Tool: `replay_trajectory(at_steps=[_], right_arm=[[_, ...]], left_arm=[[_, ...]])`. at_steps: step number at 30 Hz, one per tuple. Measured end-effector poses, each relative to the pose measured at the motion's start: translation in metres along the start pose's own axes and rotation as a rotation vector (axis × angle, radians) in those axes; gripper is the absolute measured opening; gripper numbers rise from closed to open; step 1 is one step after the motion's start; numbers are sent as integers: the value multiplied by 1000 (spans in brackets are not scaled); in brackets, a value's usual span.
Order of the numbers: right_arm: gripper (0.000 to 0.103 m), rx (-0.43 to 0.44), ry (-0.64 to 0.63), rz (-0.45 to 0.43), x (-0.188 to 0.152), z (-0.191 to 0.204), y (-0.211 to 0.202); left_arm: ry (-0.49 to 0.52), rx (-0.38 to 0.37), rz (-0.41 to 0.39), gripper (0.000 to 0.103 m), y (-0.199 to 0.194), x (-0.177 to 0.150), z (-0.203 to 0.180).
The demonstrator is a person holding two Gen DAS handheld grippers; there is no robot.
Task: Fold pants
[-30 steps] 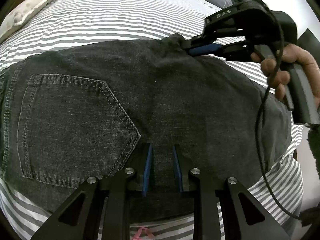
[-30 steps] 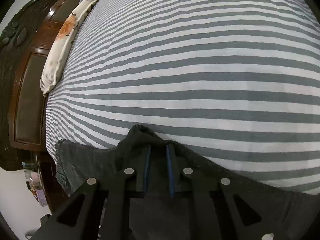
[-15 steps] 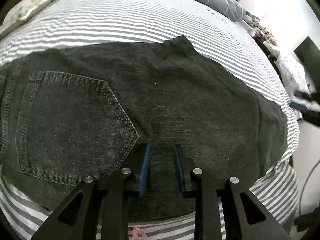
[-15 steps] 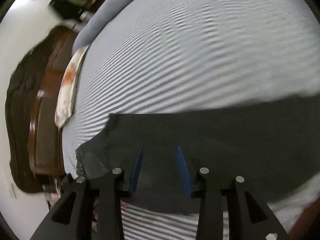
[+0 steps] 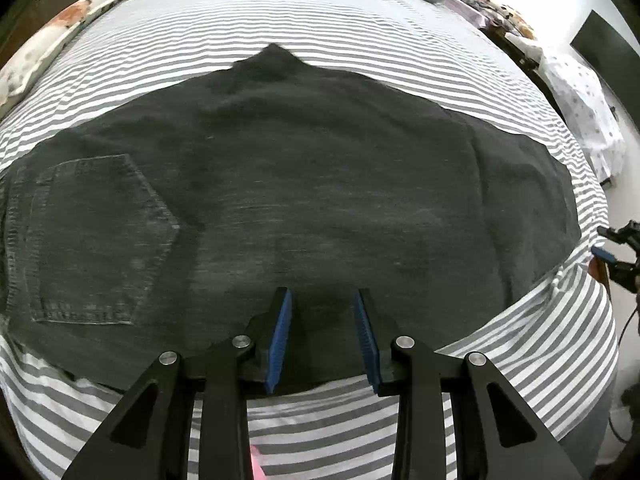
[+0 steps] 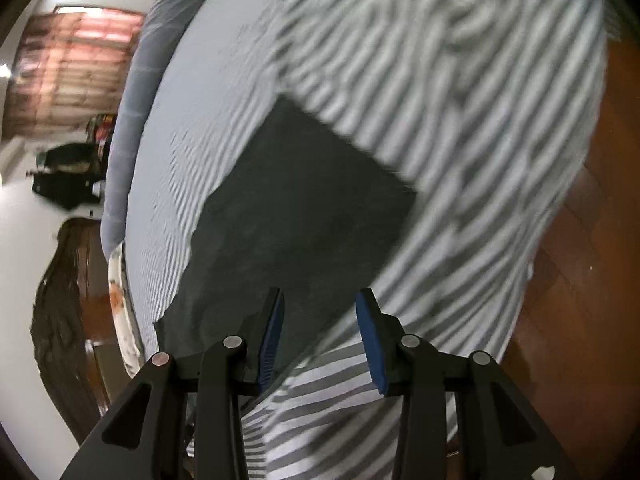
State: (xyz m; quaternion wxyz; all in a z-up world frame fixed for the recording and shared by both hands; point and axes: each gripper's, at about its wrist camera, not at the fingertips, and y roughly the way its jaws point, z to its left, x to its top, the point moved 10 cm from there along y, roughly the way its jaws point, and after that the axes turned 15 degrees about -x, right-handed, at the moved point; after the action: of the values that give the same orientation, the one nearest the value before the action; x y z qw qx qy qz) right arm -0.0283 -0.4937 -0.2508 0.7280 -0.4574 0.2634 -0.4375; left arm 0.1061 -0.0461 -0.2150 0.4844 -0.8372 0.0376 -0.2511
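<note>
While flat: one pants (image 5: 304,200), two claws.

Bedroom, striped bed (image 5: 360,40), pillows (image 5: 48,52), headboard (image 6: 60,300)

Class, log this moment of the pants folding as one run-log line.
pants: flat on striped bed | left gripper: opening, nothing gripped | right gripper: open, empty

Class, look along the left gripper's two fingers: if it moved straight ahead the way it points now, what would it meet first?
Most likely the dark pants lying flat on the striped bed; the left gripper, jaws opening with nothing pinched, points down onto that fabric.
</note>
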Motion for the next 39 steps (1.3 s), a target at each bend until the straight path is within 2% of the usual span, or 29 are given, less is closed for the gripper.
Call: replay_trajectory(at_steps=[5, 12, 20, 21, 22, 24, 25, 30, 34, 37, 39], right_arm=[[36, 40, 34, 9, 6, -15, 15], [37, 113, 71, 12, 15, -22, 35], [36, 223, 95, -25, 39, -18, 38], [32, 242, 99, -28, 41, -13, 40], [25, 250, 96, -32, 44, -11, 40], [13, 226, 73, -24, 46, -9, 46], [12, 217, 65, -25, 46, -9, 48], [10, 228, 56, -27, 45, -13, 43], [10, 223, 39, -43, 43, -19, 35], [10, 174, -21, -92, 39, -11, 21], [10, 123, -104, -157, 34, 1, 9]], left_arm=[[33, -27, 8, 34, 13, 5, -36], [123, -40, 70, 34, 39, 5, -84], [152, -42, 107, 34, 66, 7, -109], [152, -45, 109, 34, 66, 7, -109], [152, -48, 112, 34, 67, 8, -112], [162, -50, 112, 34, 70, 11, -118], [166, -53, 110, 34, 71, 13, -122], [205, -83, 95, 34, 77, 26, -147], [235, -67, 105, 34, 92, 32, -157], [228, -55, 115, 34, 101, 32, -155], [218, -54, 116, 34, 105, 32, -153]])
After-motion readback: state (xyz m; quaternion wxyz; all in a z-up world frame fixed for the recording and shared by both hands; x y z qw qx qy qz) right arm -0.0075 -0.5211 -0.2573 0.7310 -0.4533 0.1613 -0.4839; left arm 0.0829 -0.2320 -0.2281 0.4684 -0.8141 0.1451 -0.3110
